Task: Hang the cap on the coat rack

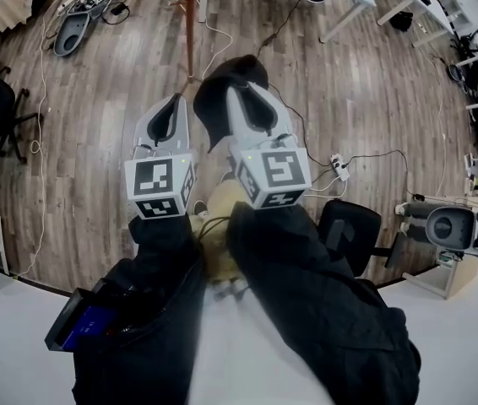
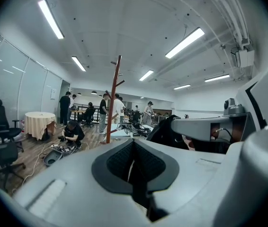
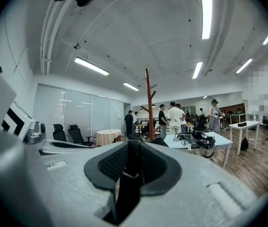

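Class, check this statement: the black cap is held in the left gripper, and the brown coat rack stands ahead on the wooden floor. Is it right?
No. The black cap is held in the right gripper, not the left gripper, as the head view shows. The brown coat rack does stand ahead on the wooden floor.

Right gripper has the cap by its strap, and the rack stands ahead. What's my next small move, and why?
Probably step forward and raise the right gripper toward the coat rack. Its jaws are closed on the strap of the cap, so the hold looks secure, but the rack stands well ahead, likely out of reach. The left gripper is shut on nothing, so it need not act.
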{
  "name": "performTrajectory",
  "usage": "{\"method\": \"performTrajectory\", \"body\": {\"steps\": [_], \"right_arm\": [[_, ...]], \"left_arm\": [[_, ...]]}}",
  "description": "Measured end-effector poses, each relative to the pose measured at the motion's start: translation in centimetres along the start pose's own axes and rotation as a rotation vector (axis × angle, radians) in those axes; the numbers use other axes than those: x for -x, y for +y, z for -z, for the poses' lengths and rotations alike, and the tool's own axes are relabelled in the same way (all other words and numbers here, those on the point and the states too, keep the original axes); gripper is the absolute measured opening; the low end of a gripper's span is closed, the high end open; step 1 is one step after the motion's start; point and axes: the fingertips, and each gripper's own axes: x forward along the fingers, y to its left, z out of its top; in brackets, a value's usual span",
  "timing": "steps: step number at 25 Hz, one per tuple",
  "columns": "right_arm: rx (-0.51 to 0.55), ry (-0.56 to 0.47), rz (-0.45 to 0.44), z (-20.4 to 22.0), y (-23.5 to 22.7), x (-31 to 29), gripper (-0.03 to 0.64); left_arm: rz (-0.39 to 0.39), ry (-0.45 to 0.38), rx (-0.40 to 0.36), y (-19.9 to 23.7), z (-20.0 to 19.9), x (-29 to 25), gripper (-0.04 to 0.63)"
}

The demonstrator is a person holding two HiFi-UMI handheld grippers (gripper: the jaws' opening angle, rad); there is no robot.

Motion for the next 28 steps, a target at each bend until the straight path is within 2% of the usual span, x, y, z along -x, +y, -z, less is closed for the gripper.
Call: {"method": "performTrajectory", "body": {"steps": [7,13,19,28], "right_arm": [[-0.001,0.004,-0.029,0.3,-4.0,-7.9,0.071],[0.003,-0.029,-0.078,-2.1,-9.7,-17.1,0.071],[0.039,-0.055,-0.104,-5.2,-15.3,-25.1,0.071],[0.095,-0.029,-0.104,-5.7,-21.8,-34.1,0.071]], "left_arm": [[-0.060,0.013,0.003,3.7,-0.4,-6.9,0.000],[-0.143,-0.005,-0.034,7.5,-4.8,-16.4,0.000],[-0.177,-0.018,-0.047,9.1,-8.6,-25.3,0.000],[-0.203,0.023,-0.023,10.4,-8.7,-33.2,0.000]]}}
